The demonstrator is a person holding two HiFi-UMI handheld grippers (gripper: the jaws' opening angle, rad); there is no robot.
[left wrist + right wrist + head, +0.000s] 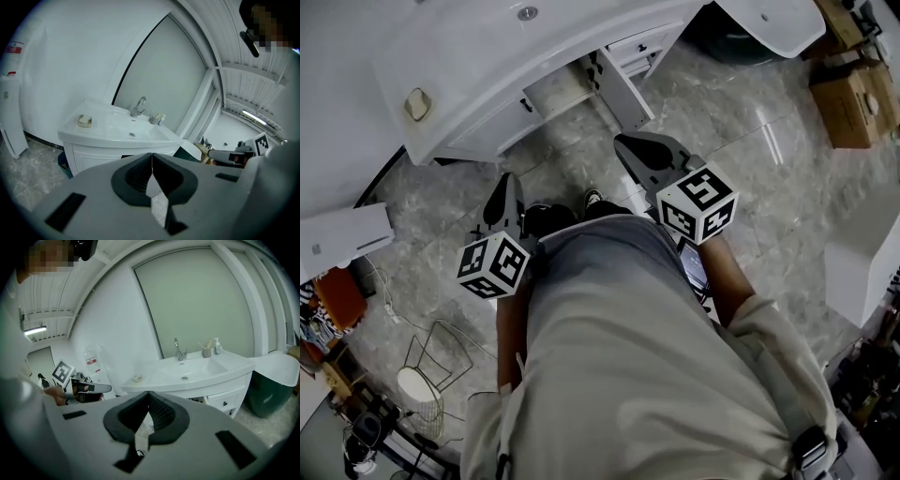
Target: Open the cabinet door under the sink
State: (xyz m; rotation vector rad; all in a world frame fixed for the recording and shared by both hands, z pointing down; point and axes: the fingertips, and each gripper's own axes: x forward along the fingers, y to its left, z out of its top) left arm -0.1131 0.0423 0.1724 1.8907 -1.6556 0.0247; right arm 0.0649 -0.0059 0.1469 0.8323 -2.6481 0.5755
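Observation:
The white sink cabinet (502, 117) stands at the top of the head view. Its door (623, 89) is swung out toward me, and a dim opening (555, 92) shows beside it. My left gripper (504, 199) is shut on nothing and hangs over the floor, well short of the cabinet. My right gripper (639, 150) is also shut and empty, its tips just below the door's free edge and apart from it. In the left gripper view the shut jaws of the left gripper (152, 158) point at the cabinet (91, 157). The right gripper (148, 398) faces the sink (187, 373).
Two small drawers (637, 47) sit to the right of the door. Cardboard boxes (853, 98) and a dark green bin (736, 45) stand at the upper right. A white box (342, 242) and a wire frame (436, 361) lie at the left. A soap dish (417, 103) rests on the counter.

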